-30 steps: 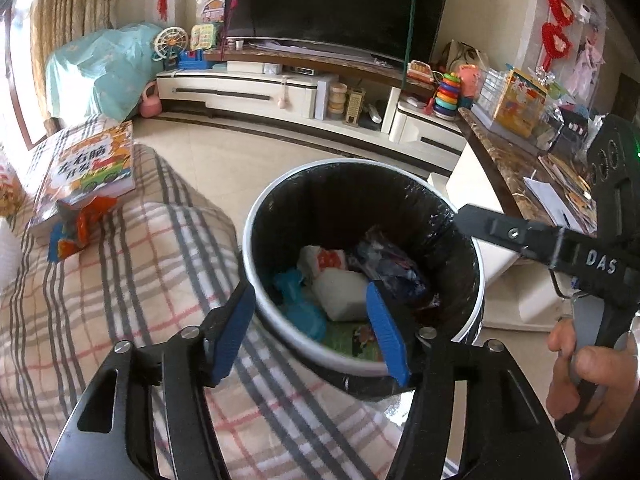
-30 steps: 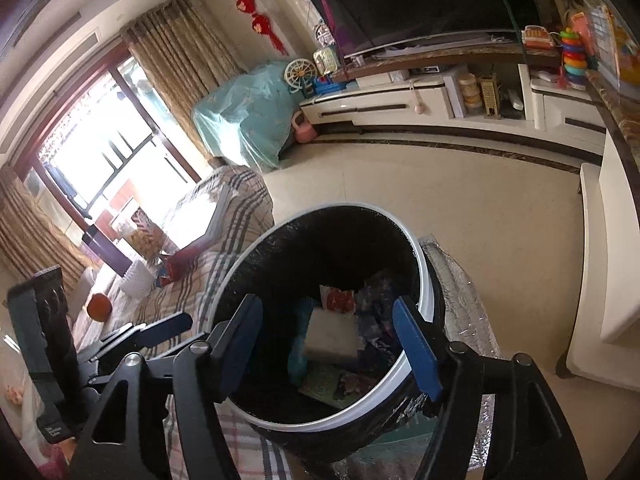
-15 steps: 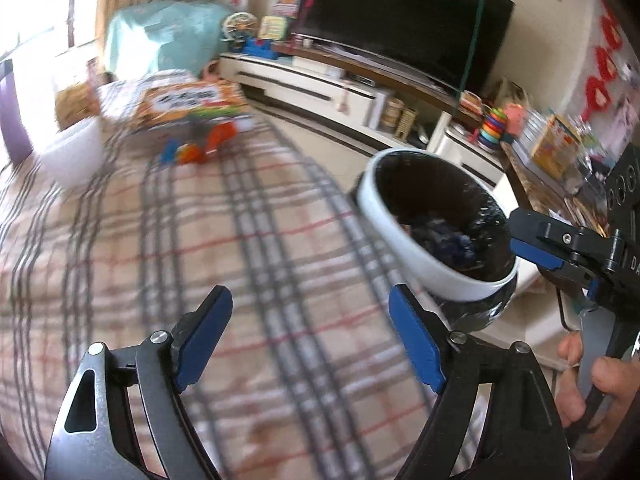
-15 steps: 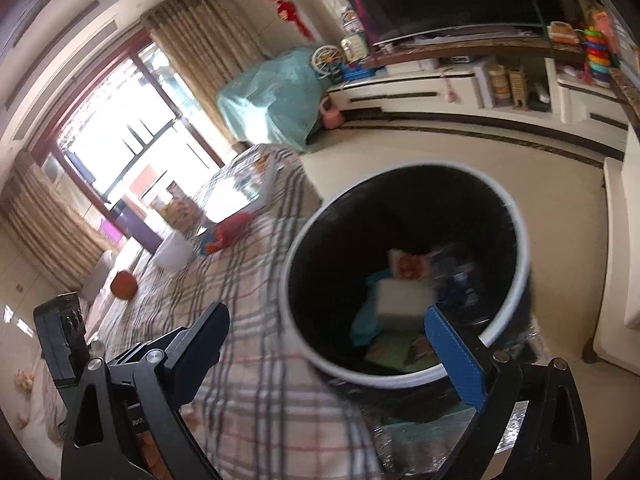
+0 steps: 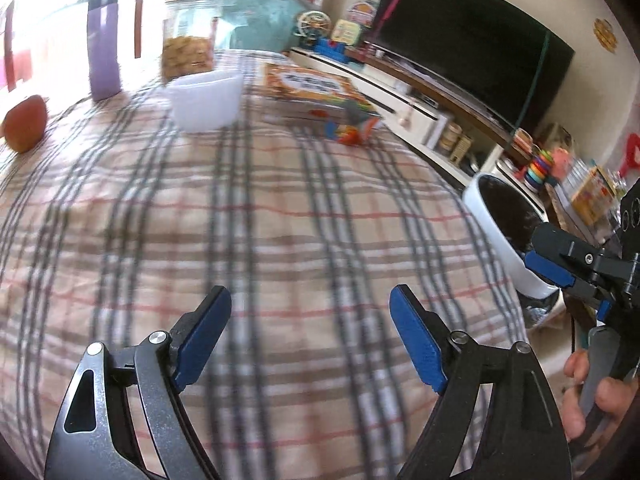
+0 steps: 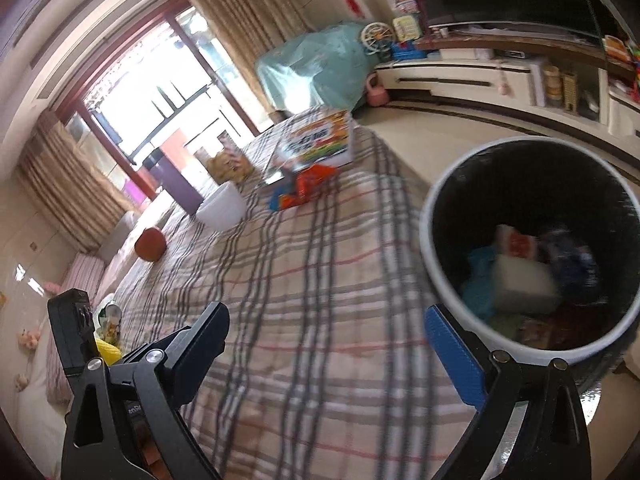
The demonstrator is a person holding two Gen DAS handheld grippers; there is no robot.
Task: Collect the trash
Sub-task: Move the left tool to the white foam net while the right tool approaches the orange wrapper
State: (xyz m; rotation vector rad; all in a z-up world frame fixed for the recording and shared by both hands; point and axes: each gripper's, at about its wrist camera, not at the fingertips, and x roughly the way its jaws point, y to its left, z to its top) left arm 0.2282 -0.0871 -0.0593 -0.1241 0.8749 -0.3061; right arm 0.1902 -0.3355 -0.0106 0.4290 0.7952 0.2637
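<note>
Left gripper (image 5: 310, 330) fingers spread wide, holding nothing, over the plaid table (image 5: 280, 220) (blurry). Right gripper (image 6: 326, 344) also wide apart and bare. Trash bin (image 6: 532, 248) sits at frame right, snack wrapper (image 6: 304, 188) upper centre by the book (image 6: 316, 146).

the plaid cloth (image 5: 280, 208) on the desk smears with motion blur in both views. the trash bin (image 6: 436, 240) contents are blurred (a white block, something blue, no labels readable). in the left wrist view the right gripper (image 5: 560, 276) hides the bin's near wall, and the book (image 5: 312, 84) title is unreadable.
</note>
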